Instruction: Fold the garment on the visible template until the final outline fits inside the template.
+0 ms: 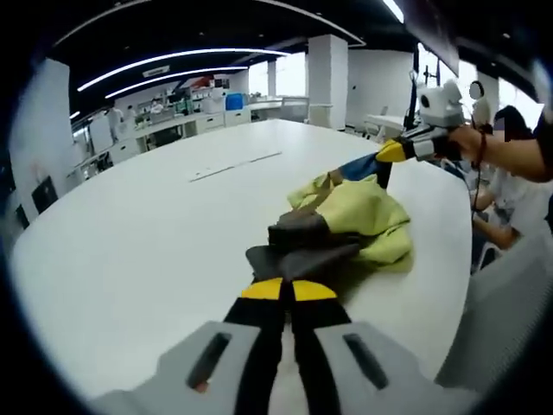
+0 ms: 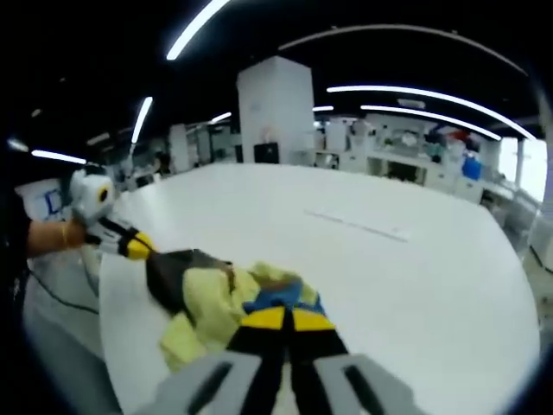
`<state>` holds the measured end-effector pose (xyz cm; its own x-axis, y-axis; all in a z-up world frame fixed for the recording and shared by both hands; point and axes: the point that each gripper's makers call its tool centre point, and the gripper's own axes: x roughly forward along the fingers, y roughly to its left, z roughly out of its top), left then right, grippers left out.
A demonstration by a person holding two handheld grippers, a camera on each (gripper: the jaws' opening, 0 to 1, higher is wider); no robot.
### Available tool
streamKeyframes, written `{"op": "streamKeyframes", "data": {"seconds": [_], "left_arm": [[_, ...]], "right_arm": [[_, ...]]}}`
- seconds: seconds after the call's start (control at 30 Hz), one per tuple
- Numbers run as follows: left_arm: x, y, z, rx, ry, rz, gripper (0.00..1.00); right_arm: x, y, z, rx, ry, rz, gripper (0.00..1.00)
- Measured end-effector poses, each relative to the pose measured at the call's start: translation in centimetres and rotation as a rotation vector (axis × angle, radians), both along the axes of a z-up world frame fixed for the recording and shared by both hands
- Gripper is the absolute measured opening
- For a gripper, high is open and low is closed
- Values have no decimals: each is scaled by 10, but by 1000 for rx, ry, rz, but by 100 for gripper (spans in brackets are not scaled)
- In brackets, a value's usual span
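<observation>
The garment (image 1: 346, 225), yellow with dark grey and blue parts, lies bunched on the white table (image 1: 130, 233), its long axis running between the two grippers. The left gripper (image 1: 288, 288) pinches its grey end; the right gripper (image 2: 282, 318) pinches its blue end.

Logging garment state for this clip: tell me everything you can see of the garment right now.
The garment is soft pale-yellow cloth with dark grey parts and a blue patch, crumpled in a loose heap on the white table, not yet folded flat. The left gripper is shut on its dark grey end; the right gripper is shut on the blue-and-yellow end. It lies near the table's edge, bunched between the two grippers.
</observation>
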<state>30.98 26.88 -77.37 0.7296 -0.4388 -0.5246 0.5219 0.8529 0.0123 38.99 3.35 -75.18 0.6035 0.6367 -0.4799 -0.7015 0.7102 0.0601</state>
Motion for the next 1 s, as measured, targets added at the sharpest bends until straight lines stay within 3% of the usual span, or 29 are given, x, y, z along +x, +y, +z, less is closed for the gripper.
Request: {"op": "streamKeyframes", "data": {"seconds": [0.27,0.67,1.0], "left_arm": [[-14,21,-16,77,49,-2,0],[-36,58,-37,121,126,84,0],[-54,72,-47,156,180,125,0]], "right_arm": [[1,-14,-11,-25,36,-42,0],[-2,-27,-27,-19,90,-92,0],[-3,-39,-38,-15,144,-153,0]]}}
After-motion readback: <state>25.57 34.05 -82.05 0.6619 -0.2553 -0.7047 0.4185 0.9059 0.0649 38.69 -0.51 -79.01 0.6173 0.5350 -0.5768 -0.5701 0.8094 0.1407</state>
